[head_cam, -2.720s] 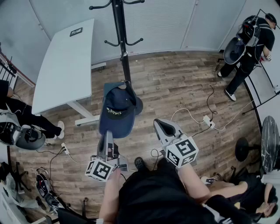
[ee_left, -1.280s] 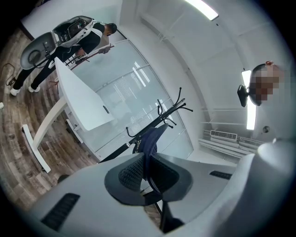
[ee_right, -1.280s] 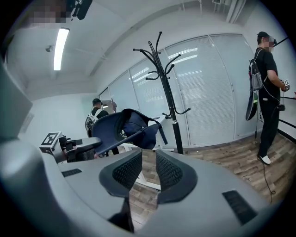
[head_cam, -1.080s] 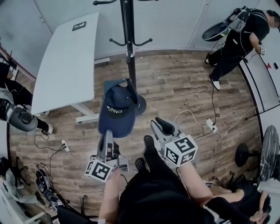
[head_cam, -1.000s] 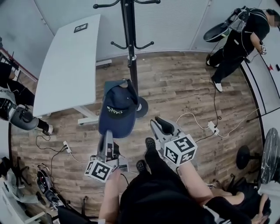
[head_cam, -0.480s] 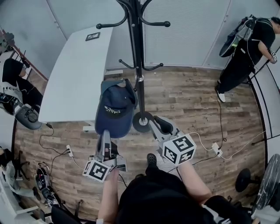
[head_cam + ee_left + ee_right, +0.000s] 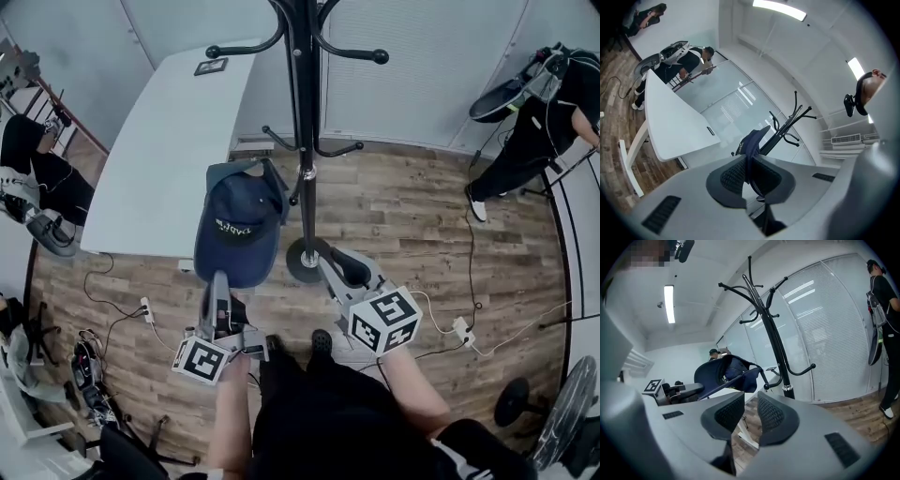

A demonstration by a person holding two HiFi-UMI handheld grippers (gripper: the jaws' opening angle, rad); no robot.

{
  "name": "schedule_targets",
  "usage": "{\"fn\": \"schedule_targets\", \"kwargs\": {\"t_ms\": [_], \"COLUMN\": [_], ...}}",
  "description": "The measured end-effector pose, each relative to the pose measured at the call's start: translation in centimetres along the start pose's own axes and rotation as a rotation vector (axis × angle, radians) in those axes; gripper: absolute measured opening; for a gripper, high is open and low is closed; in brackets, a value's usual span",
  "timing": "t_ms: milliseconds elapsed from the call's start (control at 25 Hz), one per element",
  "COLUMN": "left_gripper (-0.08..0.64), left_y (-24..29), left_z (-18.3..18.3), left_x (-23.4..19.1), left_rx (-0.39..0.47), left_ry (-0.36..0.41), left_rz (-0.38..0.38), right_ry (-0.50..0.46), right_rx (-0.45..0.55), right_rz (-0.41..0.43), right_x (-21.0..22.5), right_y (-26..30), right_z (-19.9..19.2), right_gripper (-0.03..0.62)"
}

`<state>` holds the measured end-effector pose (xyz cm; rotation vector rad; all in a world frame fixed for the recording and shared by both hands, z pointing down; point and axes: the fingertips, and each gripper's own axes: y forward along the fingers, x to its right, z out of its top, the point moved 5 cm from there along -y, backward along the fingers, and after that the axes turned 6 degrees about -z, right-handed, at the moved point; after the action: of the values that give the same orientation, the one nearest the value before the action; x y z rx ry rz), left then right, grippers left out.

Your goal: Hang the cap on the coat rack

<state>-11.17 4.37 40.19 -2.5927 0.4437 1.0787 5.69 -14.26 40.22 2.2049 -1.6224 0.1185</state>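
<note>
A navy cap point(image 7: 234, 225) hangs out in front of my left gripper point(image 7: 220, 281), which is shut on its brim. In the left gripper view the brim point(image 7: 752, 145) runs down between the pads. The black coat rack point(image 7: 305, 122) stands just right of the cap, its round base point(image 7: 305, 260) on the floor and curved hooks point(image 7: 339, 148) at cap height. My right gripper point(image 7: 339, 265) is near the base, with nothing in it and only a narrow slit between its pads. In the right gripper view the cap point(image 7: 726, 371) sits left of the rack pole point(image 7: 771, 333).
A white table point(image 7: 159, 141) stands left of the rack. A person point(image 7: 534, 122) is at the far right by a glass wall, another point(image 7: 28, 169) at the far left. Cables and power strips point(image 7: 462, 328) lie on the wooden floor.
The rack has come closer and now stands directly beside the cap. Both grippers keep their pose, the left one still holding the cap.
</note>
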Motion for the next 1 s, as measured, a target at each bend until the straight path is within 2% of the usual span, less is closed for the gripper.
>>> {"fn": "schedule_targets", "kwargs": {"t_ms": [200, 480, 800, 1000], "left_gripper": [0.032, 0.032, 0.032, 0.032], "left_y": [1.9, 4.0, 7.2, 8.4], "left_z": [0.9, 2.7, 5.5, 6.9], "left_x": [-1.2, -4.0, -6.9, -9.3], "left_rx": [-0.008, -0.044, -0.105, -0.142], "left_ry": [-0.001, 0.007, -0.004, -0.020], "left_rz": [-0.004, -0.020, -0.083, -0.111], "right_ry": [0.002, -0.001, 0.002, -0.003], "right_rx": [-0.018, 0.009, 0.049, 0.041], "right_rz": [-0.004, -0.058, -0.124, -0.169], "right_x": [-0.3, -1.4, -4.2, -6.0], "right_y": [1.0, 2.5, 6.0, 7.7], "right_z": [0.0, 0.6, 2.5, 2.3], "right_gripper": [0.083, 0.083, 0.083, 0.083]}}
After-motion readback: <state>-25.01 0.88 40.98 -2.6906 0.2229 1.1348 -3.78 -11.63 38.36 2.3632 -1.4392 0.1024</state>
